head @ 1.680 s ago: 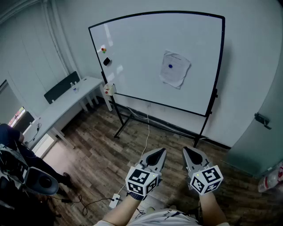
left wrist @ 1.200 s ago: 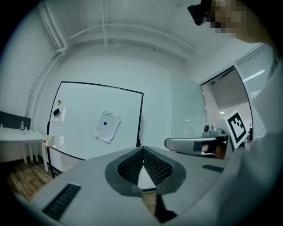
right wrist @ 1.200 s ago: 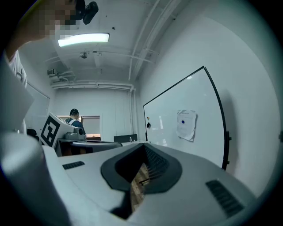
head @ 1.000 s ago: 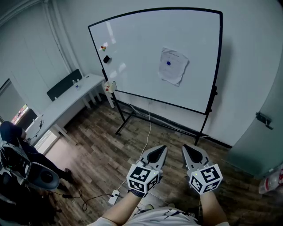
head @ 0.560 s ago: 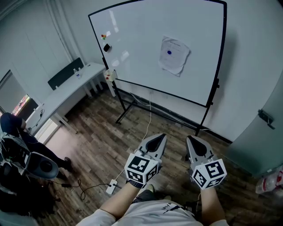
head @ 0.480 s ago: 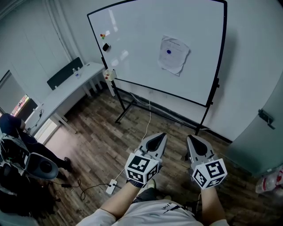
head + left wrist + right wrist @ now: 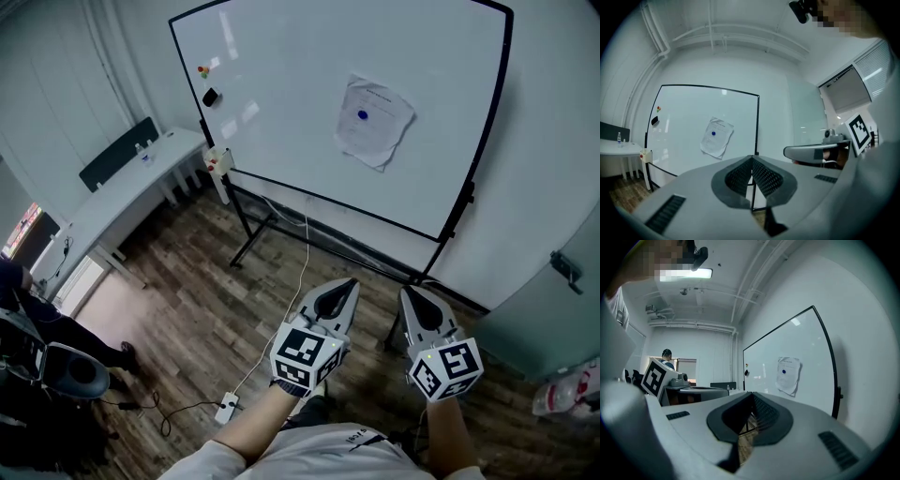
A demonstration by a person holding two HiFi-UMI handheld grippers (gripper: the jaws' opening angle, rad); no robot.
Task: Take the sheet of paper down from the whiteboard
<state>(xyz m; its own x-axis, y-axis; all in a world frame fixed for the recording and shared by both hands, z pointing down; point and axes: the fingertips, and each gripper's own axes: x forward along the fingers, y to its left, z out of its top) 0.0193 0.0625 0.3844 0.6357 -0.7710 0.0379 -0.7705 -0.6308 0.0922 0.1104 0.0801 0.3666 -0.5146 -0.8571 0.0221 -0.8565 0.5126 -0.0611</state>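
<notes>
A crumpled white sheet of paper (image 7: 373, 122) hangs on the whiteboard (image 7: 281, 103), pinned by a blue round magnet (image 7: 363, 115). The left gripper view shows the sheet of paper (image 7: 716, 137) ahead and a little left; the right gripper view shows the sheet of paper (image 7: 788, 375) to the right. My left gripper (image 7: 339, 292) and right gripper (image 7: 413, 299) are held side by side, well short of the board, both pointing level at it. Each is shut with nothing between its jaws.
The whiteboard stands on a black wheeled frame (image 7: 450, 234) over a wooden floor. Small magnets (image 7: 203, 70) and a black eraser (image 7: 211, 97) sit at its upper left. A white desk (image 7: 112, 202) is at the left, a cable and power strip (image 7: 228, 409) lie on the floor.
Both grippers and the head camera have come closer to the whiteboard, which now looks larger. The jaws stayed shut and the paper has not moved.
</notes>
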